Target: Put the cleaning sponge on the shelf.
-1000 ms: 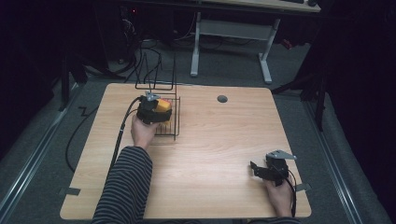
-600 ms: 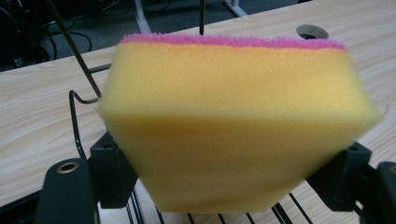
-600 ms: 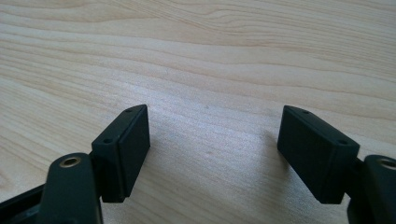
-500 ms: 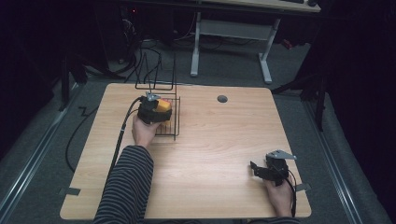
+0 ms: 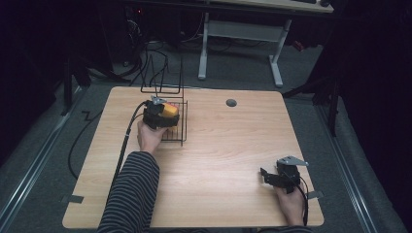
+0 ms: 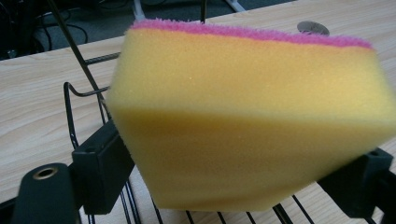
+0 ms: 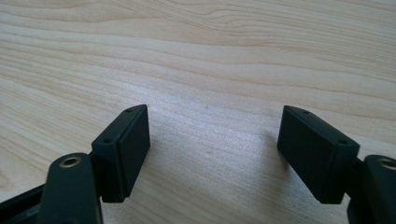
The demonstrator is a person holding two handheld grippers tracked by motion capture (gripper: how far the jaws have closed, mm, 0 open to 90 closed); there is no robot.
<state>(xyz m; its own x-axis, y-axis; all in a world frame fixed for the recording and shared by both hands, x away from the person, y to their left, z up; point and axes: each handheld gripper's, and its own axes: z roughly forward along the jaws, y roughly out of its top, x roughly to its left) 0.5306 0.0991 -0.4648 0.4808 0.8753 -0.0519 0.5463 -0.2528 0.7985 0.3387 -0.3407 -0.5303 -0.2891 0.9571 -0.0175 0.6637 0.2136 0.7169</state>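
Observation:
A yellow sponge (image 5: 170,109) with a pink scouring top sits between the jaws of my left gripper (image 5: 167,115), over the black wire rack (image 5: 176,137) at the table's back left. In the left gripper view the sponge (image 6: 243,116) hangs tilted just above the rack wires (image 6: 74,107). Both pads (image 6: 105,170) still rest against its lower sides. These jaws have just been opening, and the foam has swelled out with them. My right gripper (image 5: 265,177) lies low near the front right corner, open. Between its jaws (image 7: 215,144) there is bare wood.
The rack's tall wire loops (image 5: 163,73) rise at the table's back edge. A round cable grommet (image 5: 231,103) sits in the wooden tabletop (image 5: 233,145) at the back. A black cable (image 5: 124,145) trails off the left edge. A desk frame stands behind the table.

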